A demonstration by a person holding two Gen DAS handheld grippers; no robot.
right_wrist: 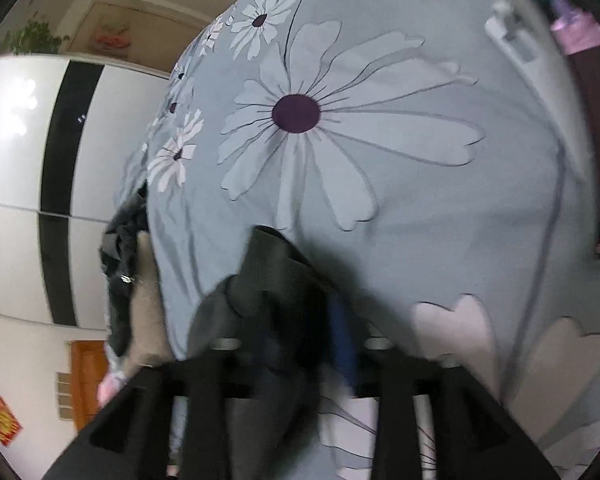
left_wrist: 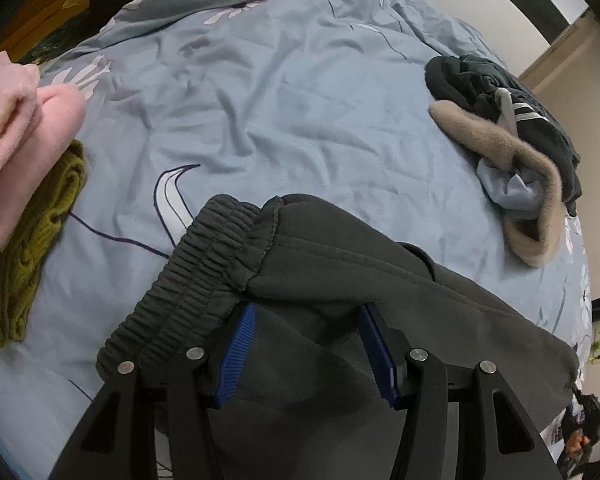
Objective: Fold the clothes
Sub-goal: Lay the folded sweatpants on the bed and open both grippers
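Note:
Dark grey sweatpants (left_wrist: pixel 300 264) with a ribbed elastic waistband lie on the blue floral bedsheet (left_wrist: pixel 260 112). My left gripper (left_wrist: pixel 306 312) is open, its blue pads (left_wrist: pixel 236 352) spread wide over the pants fabric just behind a folded edge. In the blurred right wrist view, my right gripper (right_wrist: pixel 304 320) is shut on a bunch of the dark grey pants fabric (right_wrist: pixel 268 272), which bulges up between the fingers over the bedsheet (right_wrist: pixel 380 200).
A pink garment (left_wrist: pixel 16 136) and an olive knit (left_wrist: pixel 40 232) lie at the left. A dark jacket with a beige fur trim (left_wrist: pixel 512 152) lies at the bed's right edge; it also shows in the right wrist view (right_wrist: pixel 128 264). A white wardrobe (right_wrist: pixel 16 160) stands beyond.

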